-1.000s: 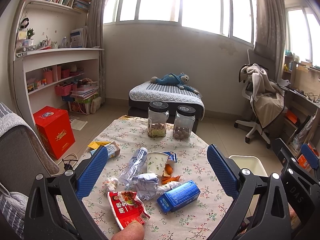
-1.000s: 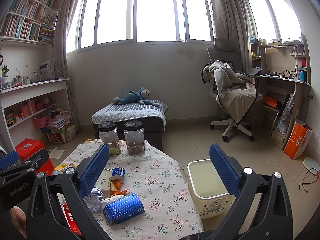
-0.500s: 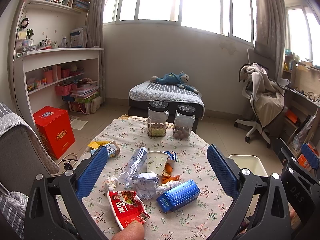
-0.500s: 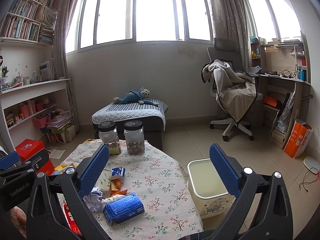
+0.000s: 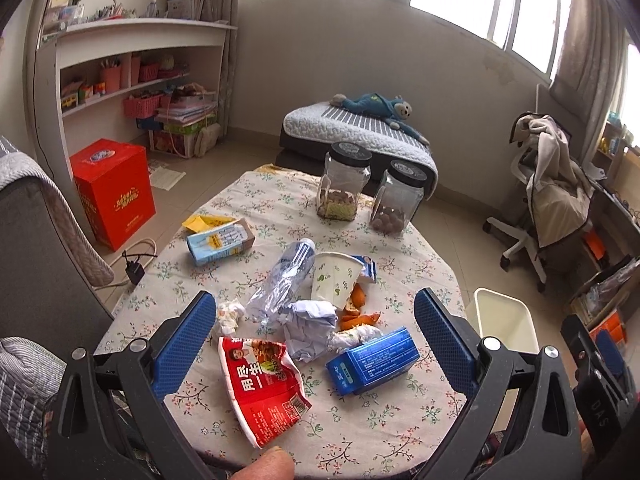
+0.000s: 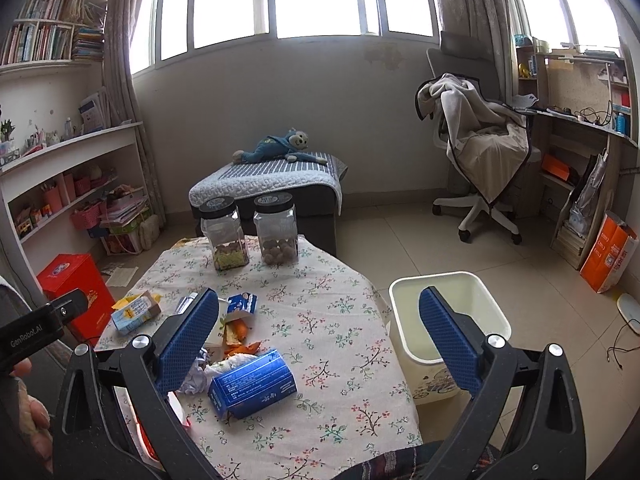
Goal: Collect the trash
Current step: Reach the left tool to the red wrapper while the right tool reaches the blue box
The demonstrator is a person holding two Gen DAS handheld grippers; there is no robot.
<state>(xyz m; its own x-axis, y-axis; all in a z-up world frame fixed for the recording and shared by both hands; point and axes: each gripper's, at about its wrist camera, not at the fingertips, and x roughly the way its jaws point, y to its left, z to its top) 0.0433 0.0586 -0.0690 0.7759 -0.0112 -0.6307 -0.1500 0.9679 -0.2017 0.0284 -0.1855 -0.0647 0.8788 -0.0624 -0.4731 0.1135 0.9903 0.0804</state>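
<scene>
Trash lies on the floral table [image 5: 400, 432]: a red snack wrapper [image 5: 260, 388], a blue box [image 5: 372, 362], crumpled paper [image 5: 310, 322], a crushed clear bottle [image 5: 286, 280], a paper cup [image 5: 334, 280], orange peel [image 5: 356, 316], a small tissue wad [image 5: 229, 314] and a milk carton [image 5: 220, 242]. My left gripper [image 5: 316, 350] is open and empty above the near pile. My right gripper [image 6: 320, 344] is open and empty over the table's right side; the blue box [image 6: 252, 384] lies below its left finger. A cream trash bin [image 6: 448, 336] stands on the floor right of the table.
Two clear jars with black lids [image 5: 344, 186] [image 5: 400, 200] stand at the table's far edge. A red carton [image 5: 114, 192] and a charger cable [image 5: 134, 260] are on the floor to the left. A draped office chair [image 6: 480, 152] stands at the right, a low bed [image 6: 268, 184] beyond.
Both grippers have tilted downward and moved slightly forward over the table, so the trash pile and bin now sit higher and larger in view. Both stay open and empty.
</scene>
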